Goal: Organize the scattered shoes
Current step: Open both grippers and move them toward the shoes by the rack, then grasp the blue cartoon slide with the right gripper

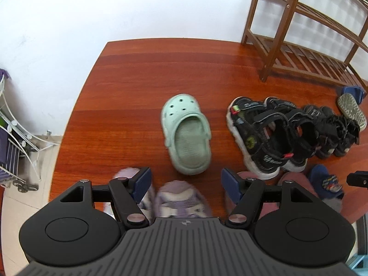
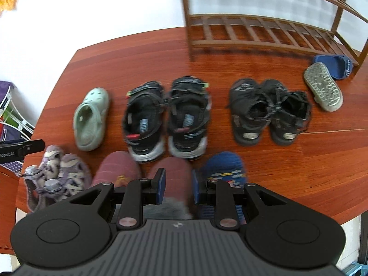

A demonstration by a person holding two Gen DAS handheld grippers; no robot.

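Note:
Shoes lie on a red-brown wooden floor [image 1: 128, 105]. My left gripper [image 1: 186, 182] is open and hovers over a pair of purple sandals [image 1: 181, 197] without touching them. Just beyond it lies a single mint green clog [image 1: 186, 135]. My right gripper [image 2: 178, 187] has its fingers drawn in around the right one of two maroon slippers [image 2: 174, 172], whose grey lining fills the gap. Ahead stand a pair of black sandals [image 2: 165, 119] and a pair of black sneakers [image 2: 269, 112]. A blue patterned slipper [image 2: 225, 168] sits right of the fingers.
An empty wooden shoe rack [image 2: 264, 32] stands against the white wall at the back right. Beside it lie a blue slide [image 2: 333, 65] and an upturned grey sole [image 2: 323, 89]. A white wire rack [image 1: 16, 142] stands off the floor's left edge.

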